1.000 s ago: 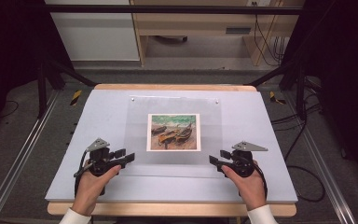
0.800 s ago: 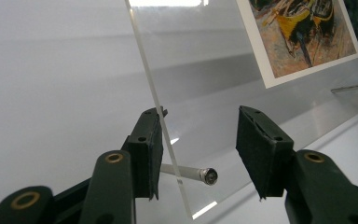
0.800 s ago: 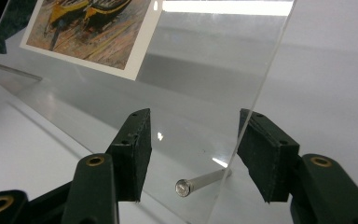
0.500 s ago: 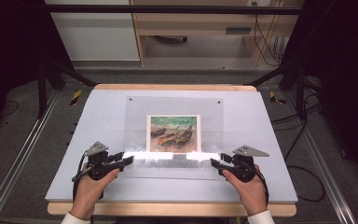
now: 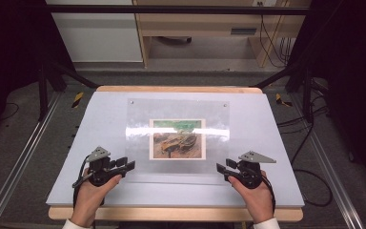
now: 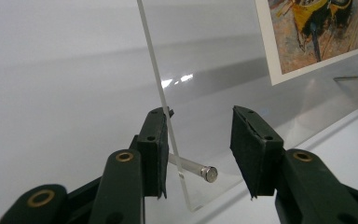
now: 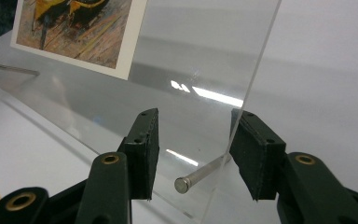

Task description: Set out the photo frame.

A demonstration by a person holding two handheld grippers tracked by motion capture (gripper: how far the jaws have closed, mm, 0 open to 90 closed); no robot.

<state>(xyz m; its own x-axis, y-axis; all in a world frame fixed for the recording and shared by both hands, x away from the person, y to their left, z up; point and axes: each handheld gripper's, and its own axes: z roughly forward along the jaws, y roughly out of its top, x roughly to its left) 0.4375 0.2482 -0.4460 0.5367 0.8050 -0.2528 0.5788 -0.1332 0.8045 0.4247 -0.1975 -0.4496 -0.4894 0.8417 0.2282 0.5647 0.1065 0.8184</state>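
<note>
The left gripper (image 6: pixel 198 144) has its jaws partly spread and has just been closing them. Between them stand the near left corner of a clear acrylic panel (image 6: pixel 214 70) and a small metal standoff pin (image 6: pixel 193 169) that pokes through it. The left pad (image 6: pixel 154 154) lies against the panel's edge; the right pad (image 6: pixel 251 154) stands clear of both pin and panel, so nothing is pinched. In the high view this gripper (image 5: pixel 128 166) sits at 7 o'clock of the table, with the person's left hand (image 5: pixel 89 198) behind it.

The right gripper (image 7: pixel 193 151) mirrors it: its jaws are partly spread, have just been closing, and bracket the panel's near right corner and a second standoff pin (image 7: pixel 200 177). The right pad (image 7: pixel 254 154) touches or nearly touches the panel's edge; I cannot tell which. The left pad (image 7: pixel 142 154) is apart from the pin. In the high view this gripper (image 5: pixel 220 168) lies at 5 o'clock, with the right hand (image 5: pixel 256 200) behind it.

The acrylic panel (image 5: pixel 138 143) lies mid-table, its near edge level with both grippers, its far corners marked by two small dots at 11 and 1 o'clock. A bright band of glare crosses it. Under or within it, at the centre, sits a print of a painting (image 5: pixel 177 139) showing boats on a shore, with a white border. No lettering is legible on it.

The pale grey table top (image 5: pixel 276 143) has a wooden edge at 12 and 6 o'clock.
</note>
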